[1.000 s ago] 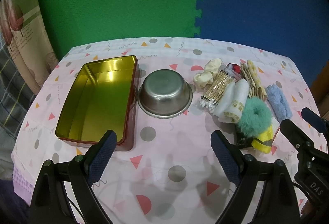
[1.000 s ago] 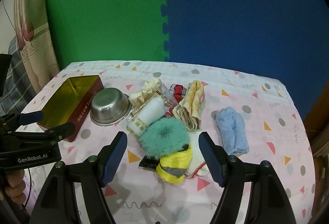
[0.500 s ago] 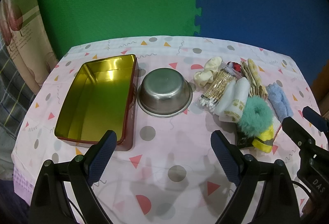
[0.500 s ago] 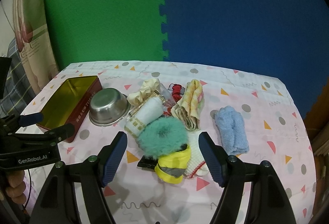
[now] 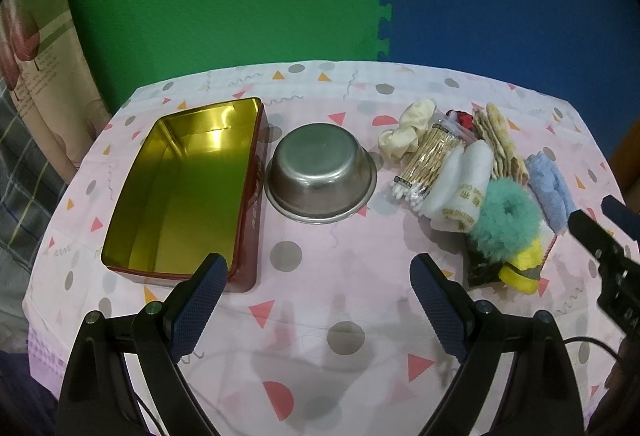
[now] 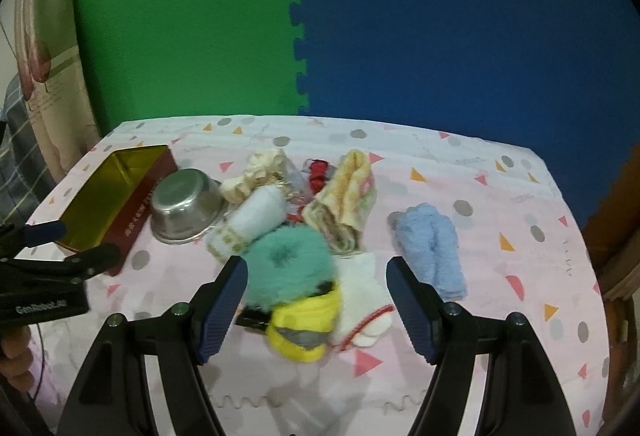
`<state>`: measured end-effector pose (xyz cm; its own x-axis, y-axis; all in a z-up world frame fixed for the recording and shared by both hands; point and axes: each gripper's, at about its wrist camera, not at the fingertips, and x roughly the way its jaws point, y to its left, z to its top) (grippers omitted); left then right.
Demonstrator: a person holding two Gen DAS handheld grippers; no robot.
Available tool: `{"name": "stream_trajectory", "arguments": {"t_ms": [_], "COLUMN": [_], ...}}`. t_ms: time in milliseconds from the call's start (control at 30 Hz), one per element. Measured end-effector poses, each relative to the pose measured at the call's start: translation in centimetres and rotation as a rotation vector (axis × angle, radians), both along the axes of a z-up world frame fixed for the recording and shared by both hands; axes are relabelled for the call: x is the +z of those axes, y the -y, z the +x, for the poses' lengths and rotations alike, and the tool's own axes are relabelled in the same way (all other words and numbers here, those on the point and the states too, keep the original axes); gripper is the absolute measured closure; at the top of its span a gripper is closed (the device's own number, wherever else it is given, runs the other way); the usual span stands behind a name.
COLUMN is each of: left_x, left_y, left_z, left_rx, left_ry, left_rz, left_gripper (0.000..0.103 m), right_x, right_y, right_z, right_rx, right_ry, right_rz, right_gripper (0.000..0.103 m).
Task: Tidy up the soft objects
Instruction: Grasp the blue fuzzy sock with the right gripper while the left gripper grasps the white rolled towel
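Observation:
A pile of soft things lies at the table's right: a fluffy teal scrunchie (image 6: 286, 264), a yellow roll (image 6: 306, 324), a white sock (image 6: 362, 300), a white towel roll (image 6: 252, 218), a folded yellow cloth (image 6: 346, 196), a cream scrunchie (image 6: 252, 174) and a blue towel (image 6: 432, 248). The teal scrunchie (image 5: 502, 222) and blue towel (image 5: 550, 192) also show in the left wrist view. My right gripper (image 6: 316, 306) is open and empty, just above the teal scrunchie and yellow roll. My left gripper (image 5: 316, 306) is open and empty over the tablecloth in front of the bowl.
An open gold-lined red tin (image 5: 180, 192) stands at the left, a steel bowl (image 5: 320, 174) beside it. A bag of cotton swabs (image 5: 430, 160) and a small red item (image 6: 319, 172) lie in the pile. Green and blue foam mats stand behind the table.
My right gripper has moved forward and down toward the pile, so the teal scrunchie and yellow roll now sit between its fingers. The left gripper has barely moved.

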<state>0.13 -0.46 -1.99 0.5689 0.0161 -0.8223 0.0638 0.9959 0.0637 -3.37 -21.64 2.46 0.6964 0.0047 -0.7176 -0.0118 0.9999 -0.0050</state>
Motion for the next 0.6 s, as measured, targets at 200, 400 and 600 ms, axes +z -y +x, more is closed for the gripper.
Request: {"name": "stream_trajectory", "arguments": {"t_ms": [200,400,600], "left_x": [-0.7,-1.5,-2.2], "left_y": [0.3,1.1,2.1], "left_z": [0.6,1.4,2.2], "left_rx": [-0.007,-0.027,-0.049], "left_ry": [-0.016,-0.032,-0.039], "left_rz": [0.012,0.019,0.013], "left_gripper": [0.012,0.012,0.012], "right_x": [-1.5,-3.8,-6.1], "right_y": [3.7,7.4,9.6], "right_z": [1.0,2.5,4.8], "right_rx": [-0.06,-0.111,-0.124], "right_ry": [-0.032,-0.075,-0.111], "right_rz": [-0.031,-0.056,-0.056], "right_gripper": [0.029,0.029,0.029]}}
